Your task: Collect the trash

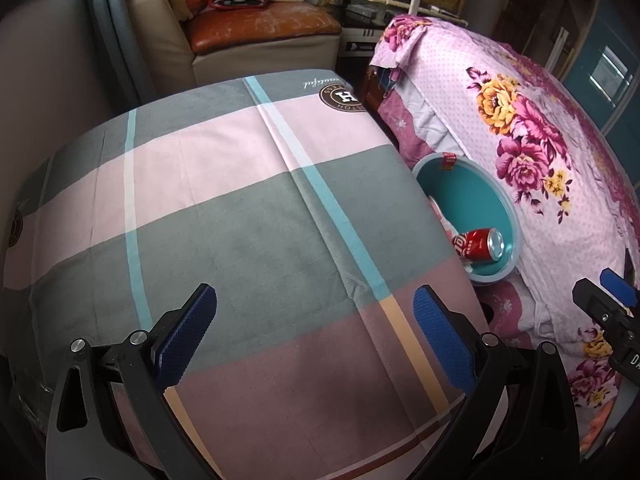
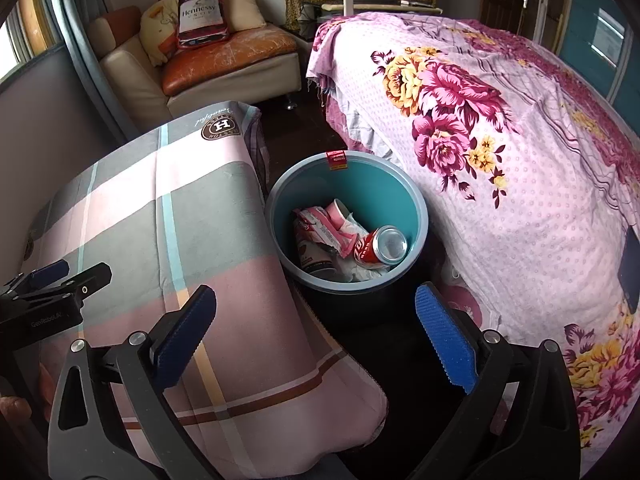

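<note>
1. Where the plaid cloth covers the tabletop [image 1: 240, 208], the left tool [image 1: 316, 332] hovers with ribbed blue pads wide apart, holding nothing.
2. Between tabletop and bed, the round teal bin [image 2: 420, 208] holds a shiny red can [image 2: 380, 246] on crumpled pink wrappers [image 2: 320, 226].
3. Above the bin's near rim, the right tool [image 2: 316, 336] gapes wide, empty.
4. A dotted floral quilt drapes the bed [image 2: 520, 200].

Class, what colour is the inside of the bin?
Teal inside the bin, with a grey-blue rim; the right wrist view shows it best.
</note>
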